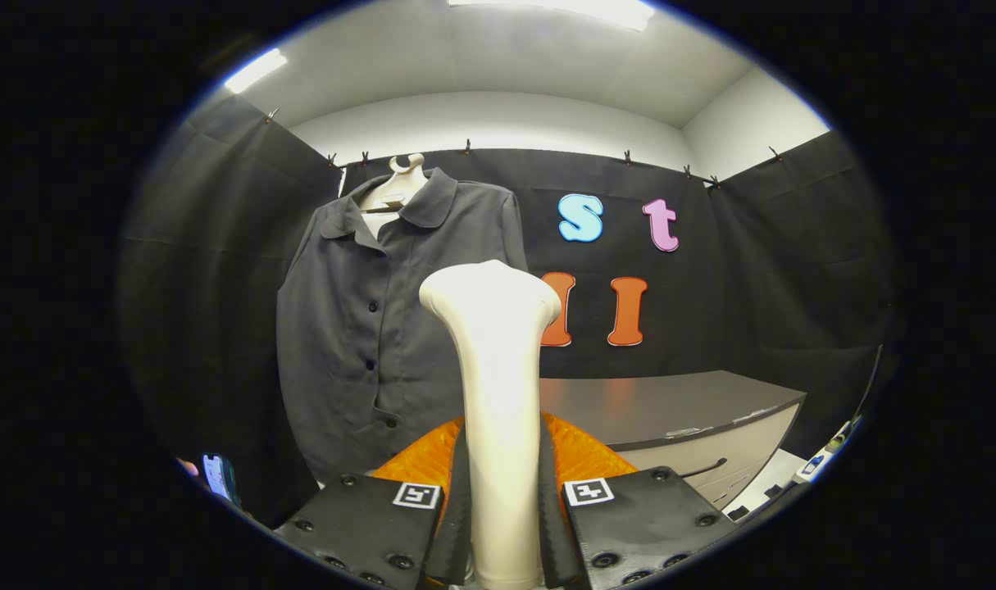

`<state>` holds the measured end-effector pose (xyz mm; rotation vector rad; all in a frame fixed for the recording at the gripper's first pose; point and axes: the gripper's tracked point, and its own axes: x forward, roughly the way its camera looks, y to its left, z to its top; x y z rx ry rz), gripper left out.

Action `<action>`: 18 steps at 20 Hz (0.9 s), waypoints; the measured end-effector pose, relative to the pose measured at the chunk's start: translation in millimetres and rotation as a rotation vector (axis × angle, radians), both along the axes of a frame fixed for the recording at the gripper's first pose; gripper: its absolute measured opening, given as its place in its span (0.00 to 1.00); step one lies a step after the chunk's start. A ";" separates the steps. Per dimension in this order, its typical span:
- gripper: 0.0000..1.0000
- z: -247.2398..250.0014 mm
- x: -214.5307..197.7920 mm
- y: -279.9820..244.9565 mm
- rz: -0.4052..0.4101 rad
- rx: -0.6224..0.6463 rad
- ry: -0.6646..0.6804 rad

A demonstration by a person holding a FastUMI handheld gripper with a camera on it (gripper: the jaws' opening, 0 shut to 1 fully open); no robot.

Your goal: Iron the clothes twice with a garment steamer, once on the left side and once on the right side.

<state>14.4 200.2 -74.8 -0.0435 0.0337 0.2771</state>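
A cream-white garment steamer (498, 385) stands upright between my fingers, its handle pinched from both sides; my gripper (502, 500) is shut on it. Its wide head rises just ahead of me, level with the shirt's middle. A dark grey buttoned shirt (383, 328) hangs on a pale hanger (399, 184) beyond the steamer and a little to its left, against the black cloth wall. The steamer head stands apart from the shirt and hides part of its right side.
A grey cabinet with drawers (694, 418) stands to the right, beyond my fingers. Something orange (584, 455) lies right behind the steamer's handle. A phone in a hand (216, 475) shows low at the left. A power strip (817, 463) lies low at the right.
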 end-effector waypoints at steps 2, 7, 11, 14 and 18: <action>0.41 0.1 1.3 -9.4 -0.005 0.005 -0.001; 0.41 -2.1 4.1 -23.7 -0.009 0.001 -0.006; 0.41 -4.2 6.0 -28.0 -0.004 -0.007 -0.005; 0.41 -3.3 4.5 -30.1 0.001 -0.004 -0.009; 0.41 -3.8 4.7 -27.2 0.013 -0.005 -0.008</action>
